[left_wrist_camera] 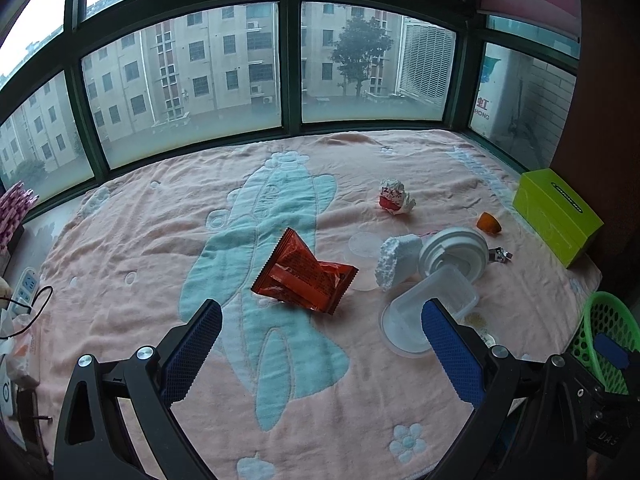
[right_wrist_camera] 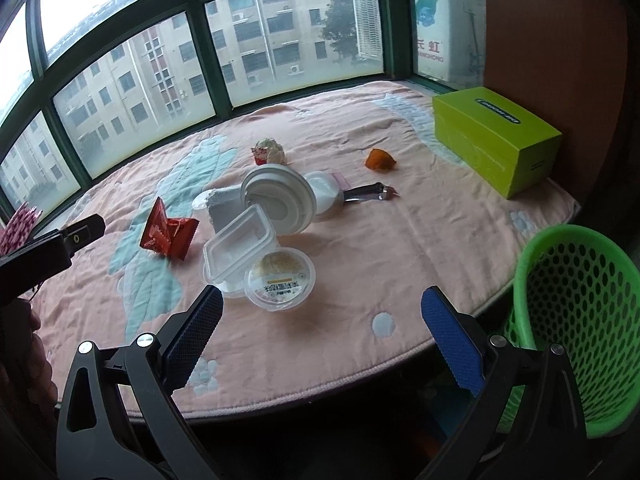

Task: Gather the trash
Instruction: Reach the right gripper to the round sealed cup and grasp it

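Trash is lying scattered over the pink towel-covered desk (right_wrist_camera: 400, 248). I am holding both grippers above it with fingers spread wide and gripping nothing. The left gripper (left_wrist_camera: 322, 322) is facing the crumpled orange foil snack wrapper (left_wrist_camera: 306, 274); the right gripper (right_wrist_camera: 322, 310) is hovering near the round clear plastic lidded cup (right_wrist_camera: 280, 278). The green perforated plastic basket (right_wrist_camera: 576, 320) is waiting at the desk's right edge. I am judging the wrapper's raised fold the best place to pinch.
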A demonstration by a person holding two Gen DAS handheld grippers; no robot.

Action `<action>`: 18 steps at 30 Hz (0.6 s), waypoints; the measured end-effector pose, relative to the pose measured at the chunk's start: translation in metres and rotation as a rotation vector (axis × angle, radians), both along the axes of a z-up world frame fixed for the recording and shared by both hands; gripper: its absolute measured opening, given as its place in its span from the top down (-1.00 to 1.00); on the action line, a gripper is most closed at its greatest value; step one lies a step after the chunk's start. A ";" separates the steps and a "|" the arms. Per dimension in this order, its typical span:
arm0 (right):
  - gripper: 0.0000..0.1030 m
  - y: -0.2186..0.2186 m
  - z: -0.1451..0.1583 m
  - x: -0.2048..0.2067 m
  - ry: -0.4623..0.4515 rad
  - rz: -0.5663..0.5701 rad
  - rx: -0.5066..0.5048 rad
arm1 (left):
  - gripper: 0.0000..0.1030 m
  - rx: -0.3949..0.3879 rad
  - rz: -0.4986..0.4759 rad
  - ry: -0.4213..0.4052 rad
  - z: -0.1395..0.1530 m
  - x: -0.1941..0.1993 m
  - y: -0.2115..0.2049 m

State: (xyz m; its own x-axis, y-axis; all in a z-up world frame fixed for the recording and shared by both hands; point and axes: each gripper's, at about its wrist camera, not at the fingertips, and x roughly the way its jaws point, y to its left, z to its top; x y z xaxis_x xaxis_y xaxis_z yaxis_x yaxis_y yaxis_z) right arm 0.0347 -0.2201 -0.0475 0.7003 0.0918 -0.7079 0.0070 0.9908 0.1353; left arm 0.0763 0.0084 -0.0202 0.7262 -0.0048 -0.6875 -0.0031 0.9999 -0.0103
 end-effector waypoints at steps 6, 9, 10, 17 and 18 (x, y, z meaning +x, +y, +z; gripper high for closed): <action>-0.91 0.012 -0.012 0.013 0.025 0.075 0.010 | -0.88 0.009 -0.001 0.015 -0.006 0.010 0.004; -0.91 0.017 -0.021 0.023 0.045 0.111 0.013 | -0.88 0.014 -0.014 0.020 -0.009 0.014 0.004; -0.91 0.019 -0.025 0.027 0.055 0.124 0.017 | -0.88 0.010 -0.023 0.023 -0.010 0.015 0.004; -0.84 0.027 -0.053 0.052 0.110 0.166 -0.003 | -0.88 -0.018 -0.084 0.053 -0.019 0.026 0.008; -0.83 0.028 -0.056 0.055 0.115 0.167 -0.007 | -0.88 -0.020 -0.091 0.056 -0.020 0.027 0.008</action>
